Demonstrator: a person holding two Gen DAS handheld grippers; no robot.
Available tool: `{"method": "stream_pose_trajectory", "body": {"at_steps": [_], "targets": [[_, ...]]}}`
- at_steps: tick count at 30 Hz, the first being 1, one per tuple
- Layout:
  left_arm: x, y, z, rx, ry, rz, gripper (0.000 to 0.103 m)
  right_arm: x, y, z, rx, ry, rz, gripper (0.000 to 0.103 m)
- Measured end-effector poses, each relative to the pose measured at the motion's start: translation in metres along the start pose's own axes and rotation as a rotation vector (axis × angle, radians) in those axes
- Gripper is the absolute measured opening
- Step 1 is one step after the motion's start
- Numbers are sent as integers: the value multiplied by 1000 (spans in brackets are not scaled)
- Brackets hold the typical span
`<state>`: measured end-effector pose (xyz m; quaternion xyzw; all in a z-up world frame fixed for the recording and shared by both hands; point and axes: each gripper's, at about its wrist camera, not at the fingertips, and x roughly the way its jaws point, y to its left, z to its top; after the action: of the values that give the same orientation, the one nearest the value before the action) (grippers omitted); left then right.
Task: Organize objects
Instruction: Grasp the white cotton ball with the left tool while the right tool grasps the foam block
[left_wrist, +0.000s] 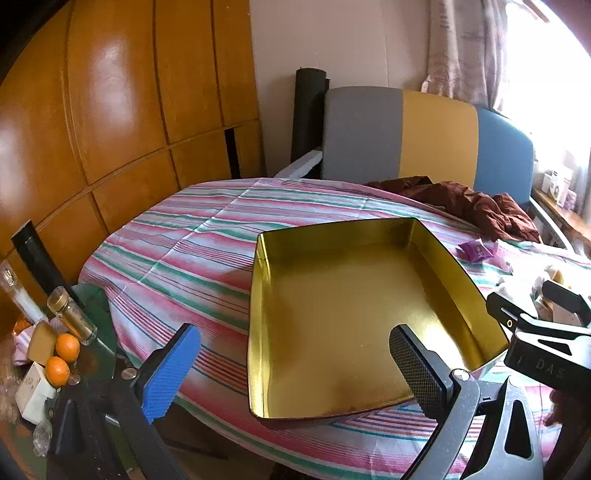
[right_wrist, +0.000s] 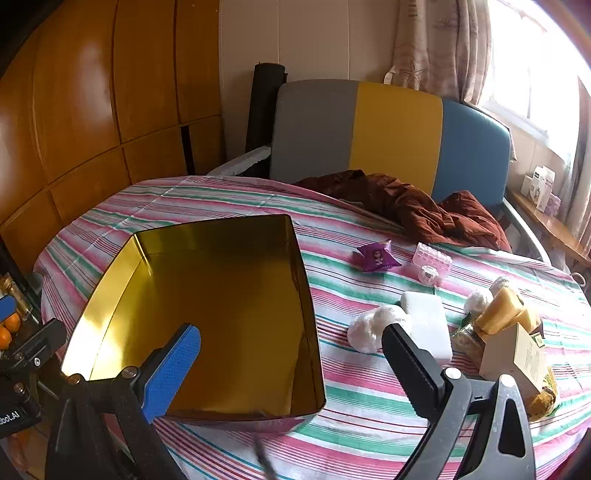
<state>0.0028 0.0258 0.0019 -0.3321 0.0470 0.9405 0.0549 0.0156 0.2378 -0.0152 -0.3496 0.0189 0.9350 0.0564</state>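
Observation:
An empty gold tin box (left_wrist: 347, 317) (right_wrist: 221, 314) sits on the striped cloth. My left gripper (left_wrist: 295, 369) is open and empty, hovering over the box's near left edge. My right gripper (right_wrist: 291, 365) is open and empty above the box's near right corner. To the right of the box lie a purple star packet (right_wrist: 378, 255) (left_wrist: 474, 251), a clear pink case (right_wrist: 434, 265), a white block (right_wrist: 428, 325), a white cotton ball (right_wrist: 369, 328), yellow tubes (right_wrist: 498, 310) and a cream carton (right_wrist: 517, 358).
A brown garment (right_wrist: 413, 206) lies at the back of the bed before a grey, yellow and blue headboard (right_wrist: 391, 129). A side table at left holds oranges (left_wrist: 62, 358), bottles (left_wrist: 72, 317) and boxes. Wooden wardrobe doors (left_wrist: 110, 110) stand at left.

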Motion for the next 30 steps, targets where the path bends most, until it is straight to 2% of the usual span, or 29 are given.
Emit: {"method": "stream_pose_trajectory", "body": {"at_steps": [3,11,14,20,22,25,30], "targets": [[0,-3,-1,12,2,-18,103,0,-3,0,-1,-3,-4,101],[6,-13,1,12,44,-137,103,0,-21,-4,14,5,-23,101],[10,-21,0,51,56,-149,103,1,-35,-7,40,22,-35,101],[13,-41,-1,131,63,-191,103,-4,-86,-12,119,39,-110,101],[14,-47,1,165,62,-225,103,-8,-105,-11,148,38,-141,101],[16,-62,6,214,71,-316,103,-16,-142,-9,203,29,-194,101],[14,-98,17,337,24,-394,103,-35,-204,-6,300,-2,-282,101]]}}
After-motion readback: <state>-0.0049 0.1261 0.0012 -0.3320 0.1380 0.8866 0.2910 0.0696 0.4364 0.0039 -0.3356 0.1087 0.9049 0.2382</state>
